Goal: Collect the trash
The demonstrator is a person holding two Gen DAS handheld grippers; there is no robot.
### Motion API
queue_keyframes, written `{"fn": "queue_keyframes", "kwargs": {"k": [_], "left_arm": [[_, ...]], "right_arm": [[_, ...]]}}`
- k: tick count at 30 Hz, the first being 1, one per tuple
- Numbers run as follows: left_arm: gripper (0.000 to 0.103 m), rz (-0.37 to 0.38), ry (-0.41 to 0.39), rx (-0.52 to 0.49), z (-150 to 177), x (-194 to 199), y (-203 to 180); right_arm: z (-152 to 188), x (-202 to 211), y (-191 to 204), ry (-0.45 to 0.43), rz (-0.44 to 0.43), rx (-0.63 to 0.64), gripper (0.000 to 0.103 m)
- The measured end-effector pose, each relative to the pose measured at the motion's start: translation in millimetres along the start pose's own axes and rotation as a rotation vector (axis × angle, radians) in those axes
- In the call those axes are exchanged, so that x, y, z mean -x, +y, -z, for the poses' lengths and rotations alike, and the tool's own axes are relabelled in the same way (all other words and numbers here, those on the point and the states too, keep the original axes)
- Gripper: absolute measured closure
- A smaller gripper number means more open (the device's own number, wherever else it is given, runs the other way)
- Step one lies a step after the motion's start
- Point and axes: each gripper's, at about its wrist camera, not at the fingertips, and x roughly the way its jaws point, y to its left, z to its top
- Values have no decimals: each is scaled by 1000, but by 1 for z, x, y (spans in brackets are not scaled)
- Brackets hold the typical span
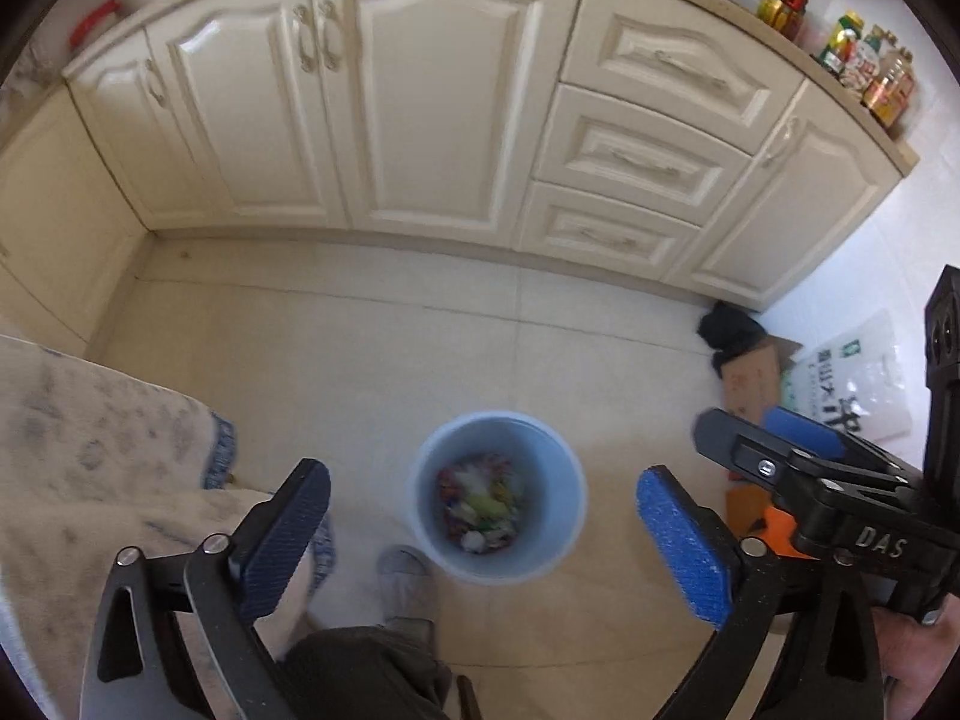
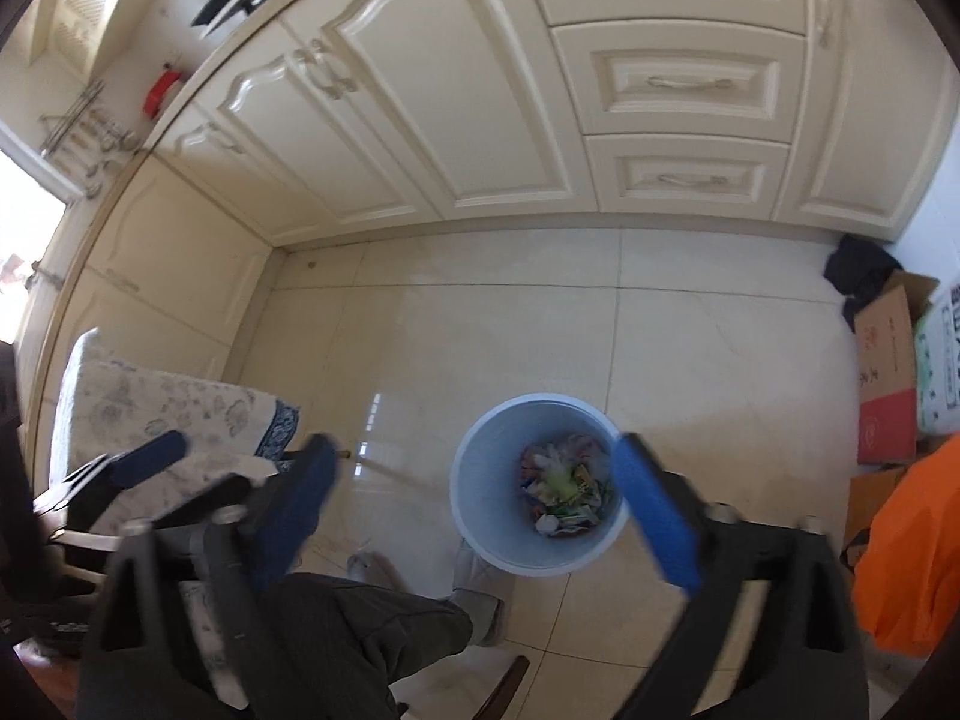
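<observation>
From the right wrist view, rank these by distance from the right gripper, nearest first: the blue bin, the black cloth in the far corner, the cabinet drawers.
Right gripper, jaws open and empty:
1. Blue bin, on the floor directly beyond the fingers, trash inside.
2. Black cloth, far right corner of the floor, by the cardboard box.
3. Cabinet drawers, against the far wall, upper right.

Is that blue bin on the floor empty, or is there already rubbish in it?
Not empty. The blue bin stands upright with crumpled wrappers covering its bottom, well below the rim, seen in both views.
</observation>
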Motion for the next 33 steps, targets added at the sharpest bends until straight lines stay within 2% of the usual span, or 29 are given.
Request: {"fn": "queue_keyframes", "kwargs": {"k": [2,7,10,16,20,23,27,33], "left_arm": [[1,-50,-26,-16,-4,6,-7],[1,-53,-87,-2,-3,34,-15],[1,-47,-143,14,6,66,-10],[1,-77,-274,65,47,138,14],[1,-132,-375,113,89,199,41],[1,-202,-435,154,123,241,58],[1,-259,-488,217,165,283,74],[1,-370,-575,288,249,359,92]], "right_arm": [[1,2,-1,-3,0,-11,0],[2,19,12,-35,5,-5,0],[4,34,26,-57,0,11,0],[13,79,74,-127,-62,79,0],[19,108,116,-171,-107,135,0],[25,129,149,-202,-133,192,0],[37,157,197,-245,-176,269,0],[66,188,274,-290,-229,419,0]]}}
